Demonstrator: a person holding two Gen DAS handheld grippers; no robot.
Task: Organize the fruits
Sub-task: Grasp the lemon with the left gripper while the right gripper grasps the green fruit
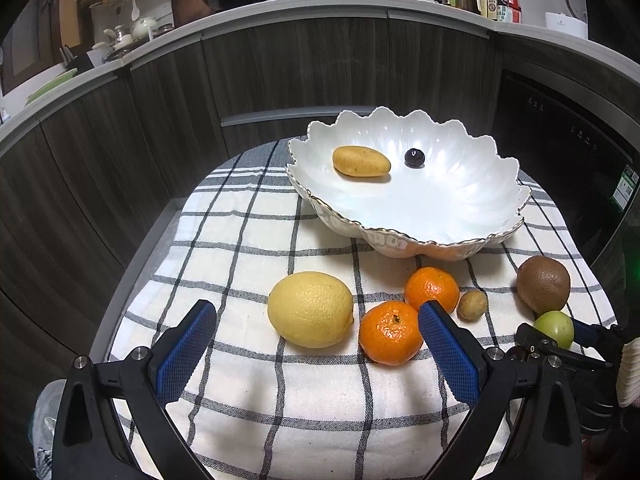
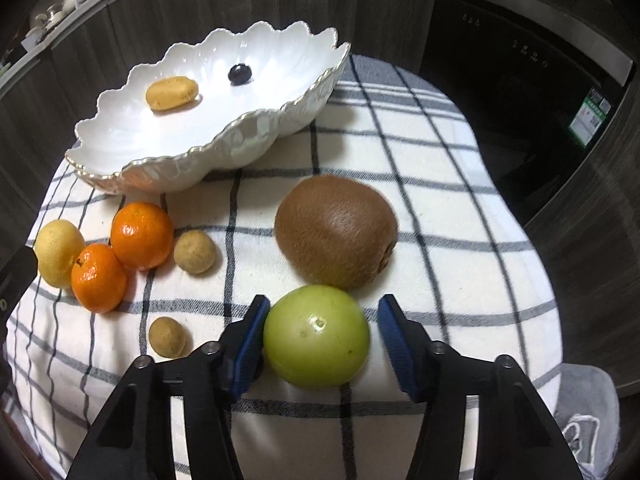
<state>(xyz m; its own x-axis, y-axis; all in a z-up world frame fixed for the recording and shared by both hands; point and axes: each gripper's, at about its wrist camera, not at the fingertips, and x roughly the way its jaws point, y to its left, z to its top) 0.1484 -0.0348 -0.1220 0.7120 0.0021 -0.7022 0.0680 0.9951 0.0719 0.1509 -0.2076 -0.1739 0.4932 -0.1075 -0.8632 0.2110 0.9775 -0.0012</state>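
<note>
Left wrist view: the left gripper (image 1: 316, 344) hangs low over the checked cloth (image 1: 280, 400) with its jaws spread wide and nothing between them. Ahead lie a lemon (image 1: 310, 309), a near mandarin (image 1: 390, 332), and a far mandarin (image 1: 432, 289) partly covered by the right blue pad. A small brown fruit (image 1: 473, 304) sits just beside the far mandarin. The white scalloped bowl (image 1: 472, 216) stands at the far end of the cloth, holding a yellow oblong fruit (image 1: 361, 161) and a dark round fruit (image 1: 414, 157). Bare cloth lies left of the lemon up to the cloth's left edge. At far right the kiwi (image 1: 543, 283) is near the cloth's right edge, and the right gripper (image 1: 560, 334) is partly cut off, around the green fruit (image 1: 555, 326).

Right wrist view: the right gripper's jaws stand open either side of the green fruit (image 2: 316, 336); the left pad looks to touch it, while a gap shows at the right pad. The kiwi (image 2: 336, 230) lies just beyond, touching or nearly so. A second small brown fruit (image 2: 168, 337) sits left of the jaws. The bowl (image 2: 120, 140) overhangs the cloth's far left, and the lemon (image 2: 58, 252) is partly hidden behind a mandarin (image 2: 98, 278). Open cloth lies right of the kiwi. The view is blurred towards its edges.
</note>
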